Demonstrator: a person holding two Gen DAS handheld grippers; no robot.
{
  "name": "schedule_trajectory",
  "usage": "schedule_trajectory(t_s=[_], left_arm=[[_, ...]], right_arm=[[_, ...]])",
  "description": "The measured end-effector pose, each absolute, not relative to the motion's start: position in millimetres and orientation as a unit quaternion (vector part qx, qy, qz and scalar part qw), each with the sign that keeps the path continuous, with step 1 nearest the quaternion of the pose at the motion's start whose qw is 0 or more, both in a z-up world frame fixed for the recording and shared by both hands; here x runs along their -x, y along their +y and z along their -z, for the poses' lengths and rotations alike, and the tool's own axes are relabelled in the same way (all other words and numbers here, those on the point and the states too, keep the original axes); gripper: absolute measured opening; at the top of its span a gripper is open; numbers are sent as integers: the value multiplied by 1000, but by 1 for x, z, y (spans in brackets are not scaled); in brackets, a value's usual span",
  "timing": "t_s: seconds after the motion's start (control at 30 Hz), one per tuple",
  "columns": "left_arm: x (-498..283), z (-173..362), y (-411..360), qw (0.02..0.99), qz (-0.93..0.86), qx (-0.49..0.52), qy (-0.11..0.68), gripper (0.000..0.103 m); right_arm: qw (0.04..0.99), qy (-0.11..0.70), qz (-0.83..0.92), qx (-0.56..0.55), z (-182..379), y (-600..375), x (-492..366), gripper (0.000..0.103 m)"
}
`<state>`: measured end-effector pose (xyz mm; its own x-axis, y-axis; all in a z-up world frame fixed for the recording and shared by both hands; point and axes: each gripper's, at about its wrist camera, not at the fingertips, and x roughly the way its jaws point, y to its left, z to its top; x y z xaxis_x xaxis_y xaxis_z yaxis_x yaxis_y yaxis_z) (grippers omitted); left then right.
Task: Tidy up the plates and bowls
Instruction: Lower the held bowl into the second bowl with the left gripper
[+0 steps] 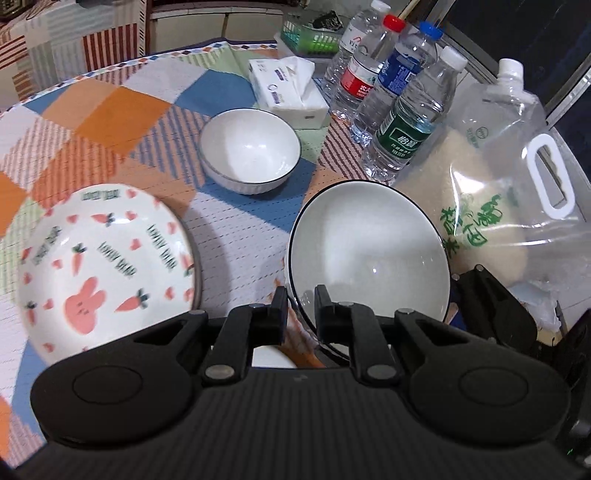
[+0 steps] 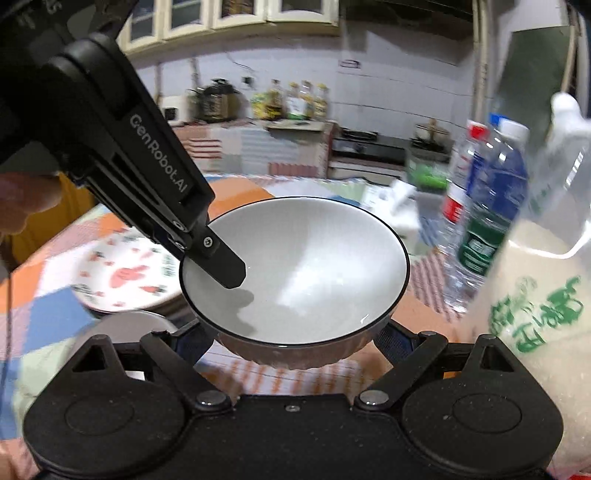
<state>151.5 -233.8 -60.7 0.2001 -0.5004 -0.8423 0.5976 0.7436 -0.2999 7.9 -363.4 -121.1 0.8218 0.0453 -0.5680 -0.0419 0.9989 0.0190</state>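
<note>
My left gripper (image 1: 301, 301) is shut on the rim of a white bowl with a dark rim (image 1: 369, 254) and holds it tilted above the table. The right wrist view shows the same bowl (image 2: 314, 266) with one left finger (image 2: 225, 264) inside its rim. My right gripper's fingertips are hidden under this bowl, and its arms are spread wide on either side. A second white bowl (image 1: 251, 149) sits on the cloth further back. A carrot-and-bunny plate (image 1: 103, 266) lies at the left, also in the right wrist view (image 2: 125, 273).
Several water bottles (image 1: 402, 96) stand at the back right beside a tissue pack (image 1: 288, 88). A clear bag of rice (image 1: 491, 206) lies at the right, close to the held bowl. A green basket (image 1: 310, 33) sits at the far edge. A patchwork cloth (image 1: 110, 118) covers the table.
</note>
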Motion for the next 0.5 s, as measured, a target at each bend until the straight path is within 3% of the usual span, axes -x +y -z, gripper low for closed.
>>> schedule_trajectory(t_s=[0.5], left_arm=[[-132,61,-167,759,324,-32,564,13]], right_arm=[[941,306,-145,2,116,-323,7,95]])
